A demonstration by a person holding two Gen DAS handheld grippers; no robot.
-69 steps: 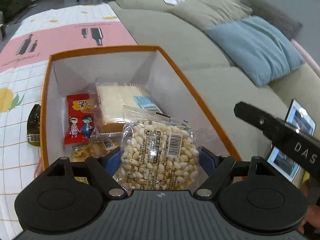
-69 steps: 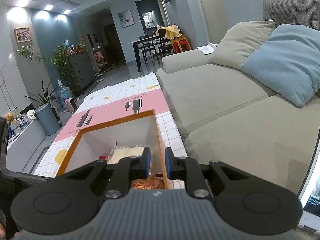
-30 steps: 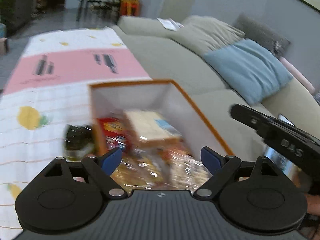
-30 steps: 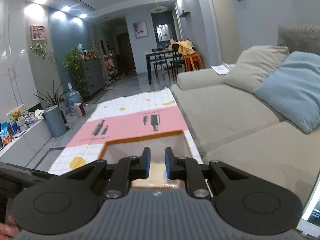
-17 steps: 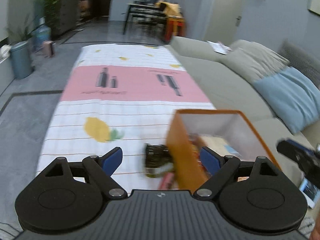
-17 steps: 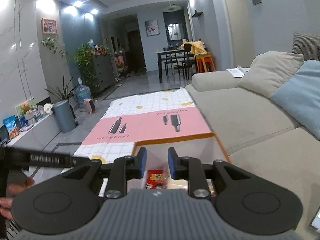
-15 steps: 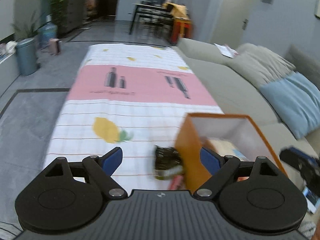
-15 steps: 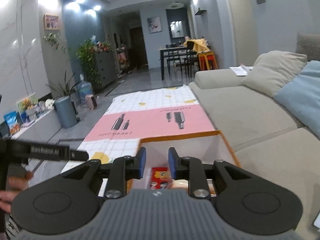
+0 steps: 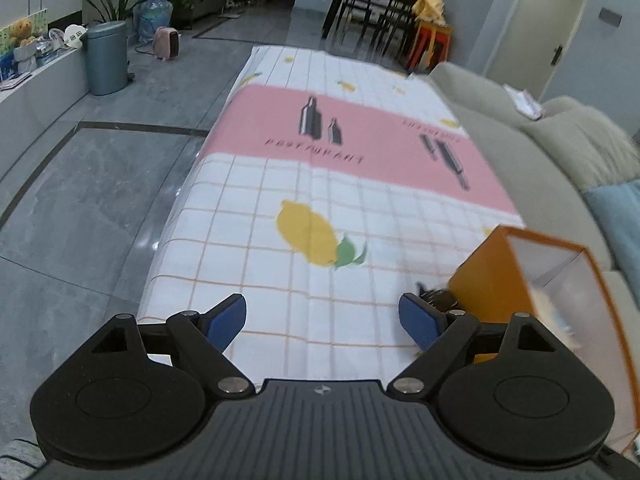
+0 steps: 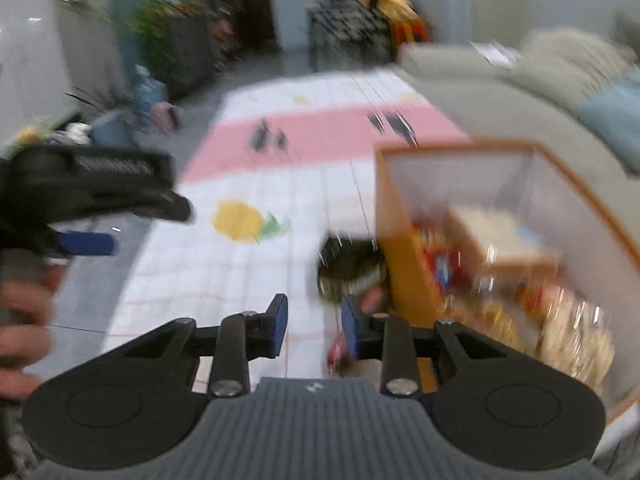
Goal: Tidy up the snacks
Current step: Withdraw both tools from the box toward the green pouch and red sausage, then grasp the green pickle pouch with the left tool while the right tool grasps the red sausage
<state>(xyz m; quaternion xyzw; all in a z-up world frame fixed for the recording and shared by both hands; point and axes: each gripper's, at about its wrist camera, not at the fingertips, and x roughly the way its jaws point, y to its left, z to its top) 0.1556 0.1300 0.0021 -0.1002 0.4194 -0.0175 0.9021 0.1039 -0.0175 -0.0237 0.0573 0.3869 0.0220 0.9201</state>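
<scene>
The right hand-held gripper [image 10: 313,330] is opening, empty, toward the dark packet [image 10: 348,266] beside the orange box [image 10: 404,248] (left hand-held gripper [image 9: 322,320] gaping, empty); it risks clipping the box wall

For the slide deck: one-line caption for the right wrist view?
Blurred: right gripper, jaws opening and empty, faces a dark snack packet beside the orange box of snacks.

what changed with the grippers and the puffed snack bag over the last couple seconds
The left gripper let the clear puffed-snack bag go into the orange cardboard box and swung left, open and empty. The right gripper dipped towards the dark packet, jaws opening. Box and checked tablecloth stayed put.
</scene>
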